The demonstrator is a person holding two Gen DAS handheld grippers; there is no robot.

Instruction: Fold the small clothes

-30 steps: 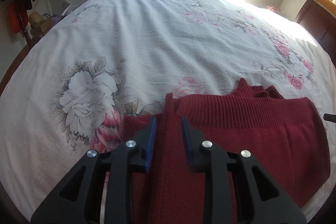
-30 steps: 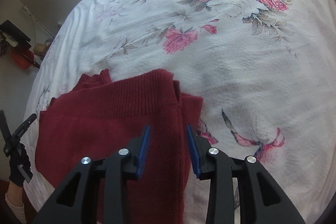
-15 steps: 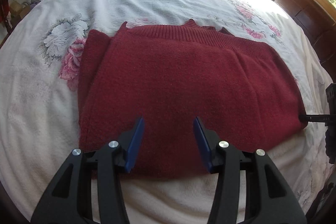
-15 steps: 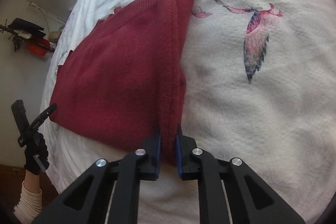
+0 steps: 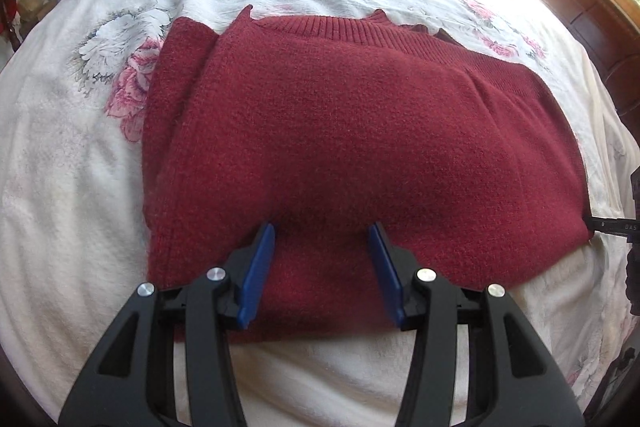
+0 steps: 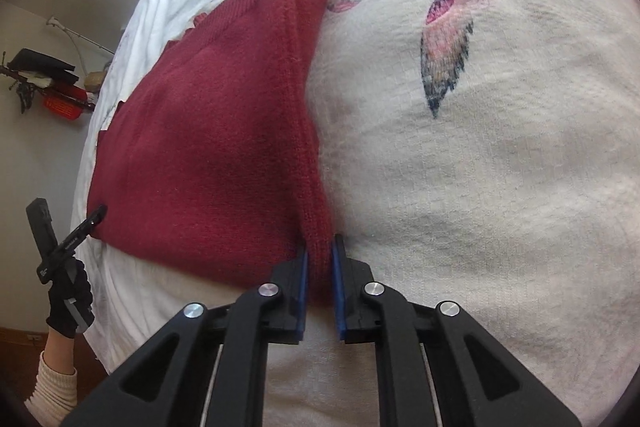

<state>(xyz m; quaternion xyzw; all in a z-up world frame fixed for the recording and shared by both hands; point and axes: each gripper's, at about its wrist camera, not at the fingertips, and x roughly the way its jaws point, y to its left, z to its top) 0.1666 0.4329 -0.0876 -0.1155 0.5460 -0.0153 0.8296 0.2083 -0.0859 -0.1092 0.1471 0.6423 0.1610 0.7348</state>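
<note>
Big bed with a white floral bedspread [image 5: 80,155] takes up pretty much the whole room; there's a butterfly print [image 6: 448,39] on the part right of the clothing. Lying flat on it, near the close edge, is a dark red knit sweater [image 5: 360,131], folded into a rough rectangle with the ribbed hem along the far side and an extra folded layer poking out on its left.

The left gripper [image 5: 322,267] sits over the sweater's near edge with its blue-padded fingers spread wide, nothing pinched between them. The right gripper [image 6: 319,275] is clamped down on the sweater's near right corner, a thick roll of the red knit squeezed between its pads.

In the right wrist view you can also see the left gripper from the side, its tip at the sweater's near left corner, held by a black-gloved hand [image 6: 70,295] with a cream ribbed sleeve [image 6: 54,387] below it.
</note>
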